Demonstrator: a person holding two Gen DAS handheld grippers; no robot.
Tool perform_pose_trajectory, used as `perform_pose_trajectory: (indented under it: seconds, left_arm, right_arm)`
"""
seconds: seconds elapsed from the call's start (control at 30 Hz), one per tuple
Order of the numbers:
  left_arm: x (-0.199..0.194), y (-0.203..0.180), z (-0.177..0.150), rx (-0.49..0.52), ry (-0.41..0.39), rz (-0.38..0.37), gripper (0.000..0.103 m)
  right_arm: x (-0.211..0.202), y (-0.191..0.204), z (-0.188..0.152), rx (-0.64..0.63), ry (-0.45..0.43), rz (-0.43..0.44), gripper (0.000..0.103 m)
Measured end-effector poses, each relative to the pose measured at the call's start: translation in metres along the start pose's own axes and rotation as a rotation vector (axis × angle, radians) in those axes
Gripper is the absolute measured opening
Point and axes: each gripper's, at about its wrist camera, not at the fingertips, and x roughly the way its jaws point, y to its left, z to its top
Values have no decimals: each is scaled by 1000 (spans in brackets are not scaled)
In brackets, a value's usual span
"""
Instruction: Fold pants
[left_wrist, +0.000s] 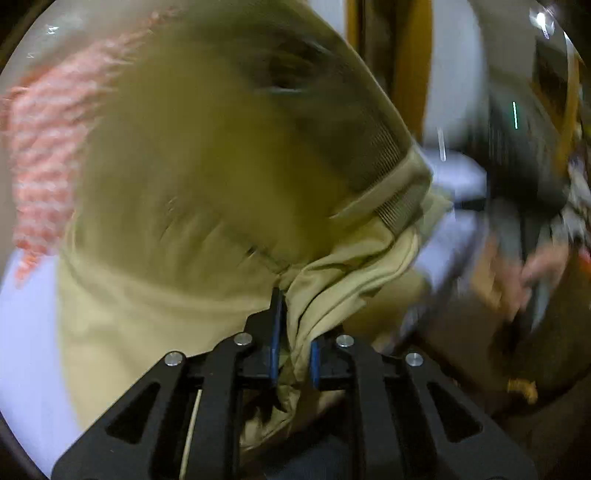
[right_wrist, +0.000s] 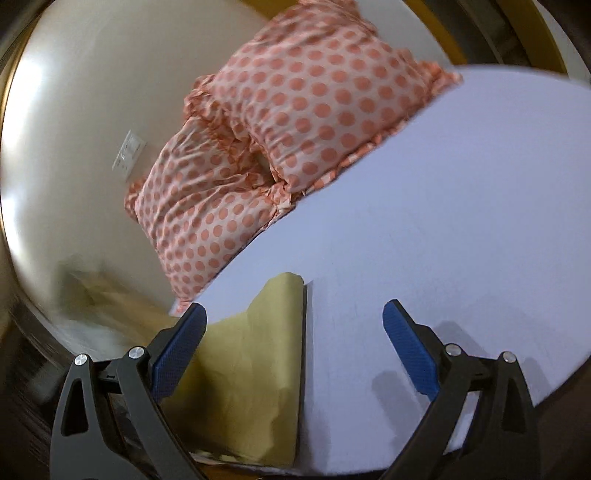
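The khaki pants (left_wrist: 192, 206) fill the left wrist view, lifted and bunched, with the ribbed waistband (left_wrist: 399, 192) at the right. My left gripper (left_wrist: 293, 325) is shut on a gathered fold of the pants. In the right wrist view a flat end of the khaki pants (right_wrist: 247, 369) lies on the lavender bed sheet (right_wrist: 443, 240) and hangs over its near edge. My right gripper (right_wrist: 295, 314) is open and empty above it, its left blue pad (right_wrist: 177, 350) over the fabric's edge.
Two pink polka-dot pillows (right_wrist: 288, 122) lie at the head of the bed against a cream wall with a switch plate (right_wrist: 129, 151). The pillows also show in the left wrist view (left_wrist: 48, 158). Blurred dark objects (left_wrist: 524, 166) stand to the right of the bed.
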Motion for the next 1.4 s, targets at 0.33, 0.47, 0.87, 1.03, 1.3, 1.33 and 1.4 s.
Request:
perform_pose_trajectory:
  seconds: [0.33,0.47,0.87,1.03,1.3,1.33,1.4]
  left_arm:
    - [-69,58,-14,-249,-125,-192,41]
    - [-75,160,-32,-516,-103,5,52]
    - [-12,231,-40,-725,89,-210,70]
    - [-21,236,-50,-741,127,-194,69]
    - [-2,233,-34,-761,121,-265,10]
    - [-2,235,-28,-753,108,-267,9]
    - [-2,237,-9,-713,78,-242,8]
  right_arm:
    - [74,15,-2,-83,321,-39,77]
    - [99,25,-5,-132,395,21,61]
    - [121,11,7,-12,469,175,42]
    - [122,4,11,31,494,215,39]
    - [143,14,1,72,563,314,16]
    - [144,21,10,46,550,304,15]
    - [151,32,24,19,535,292,15]
